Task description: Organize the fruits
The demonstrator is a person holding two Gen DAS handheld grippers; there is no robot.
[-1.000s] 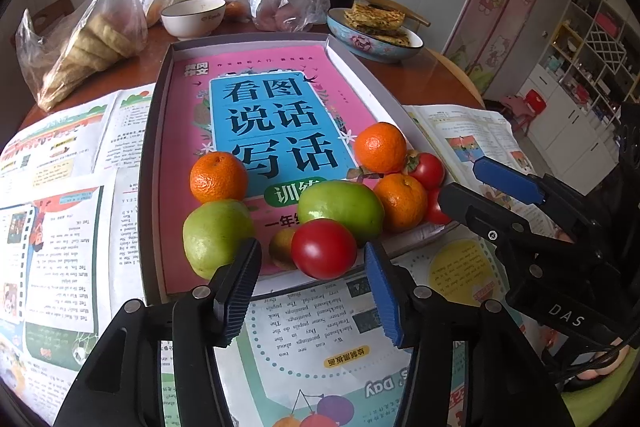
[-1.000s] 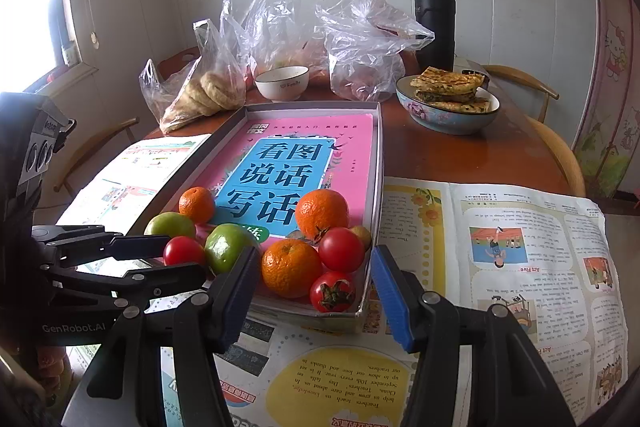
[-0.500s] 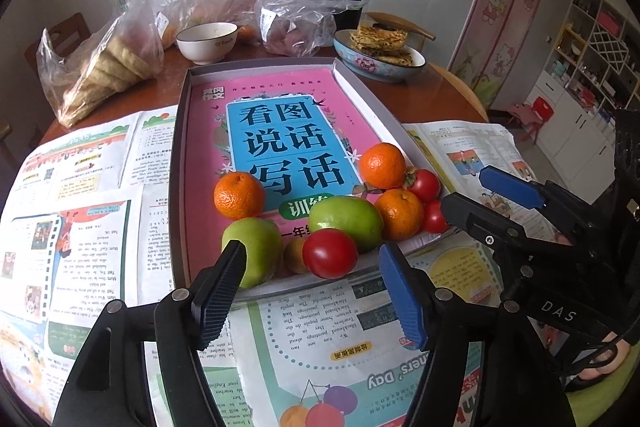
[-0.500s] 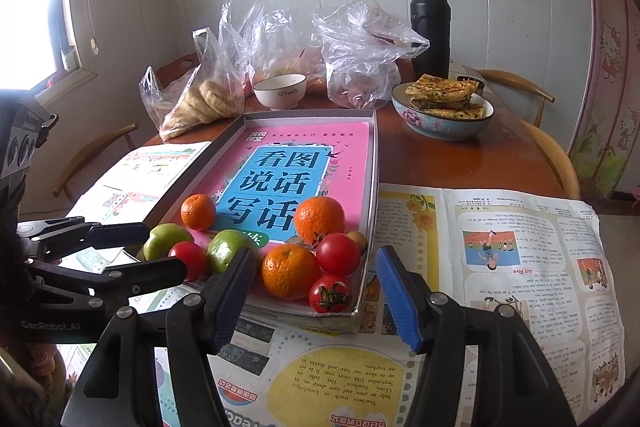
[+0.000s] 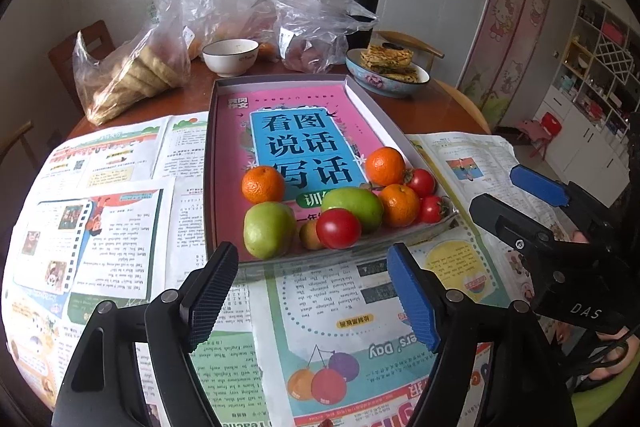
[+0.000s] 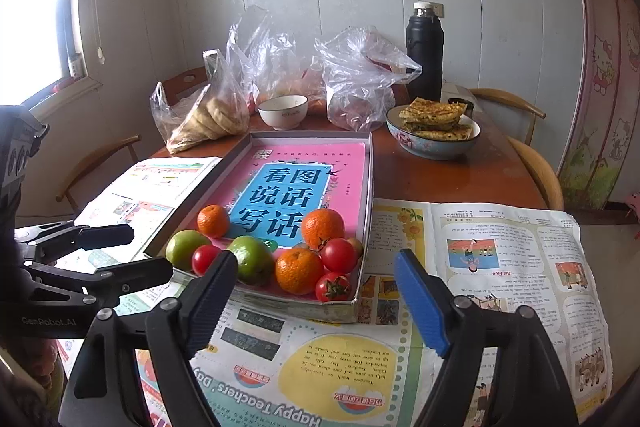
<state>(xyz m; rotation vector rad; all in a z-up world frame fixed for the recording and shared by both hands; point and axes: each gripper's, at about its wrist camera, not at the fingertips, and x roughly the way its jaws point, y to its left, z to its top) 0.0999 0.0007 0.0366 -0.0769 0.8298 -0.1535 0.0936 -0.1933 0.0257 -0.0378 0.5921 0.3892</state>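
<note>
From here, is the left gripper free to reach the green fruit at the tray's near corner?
Probably yes. The left gripper is open and empty, and the green fruit sits just ahead of it with only the low tray rim between.

It was plainly a family dining room — a round wooden table (image 6: 448,183) with curved wooden chairs (image 6: 520,111) about it. At the far side stood a flask (image 6: 425,45), a white bowl (image 6: 283,111), bags of bread (image 6: 208,119) and a dish of pancakes (image 6: 434,131). To the right hung a cartoon-cat curtain (image 5: 516,15); beyond it, white shelves (image 5: 600,67) and a child's red chair (image 5: 548,131) — a home with children.
</note>
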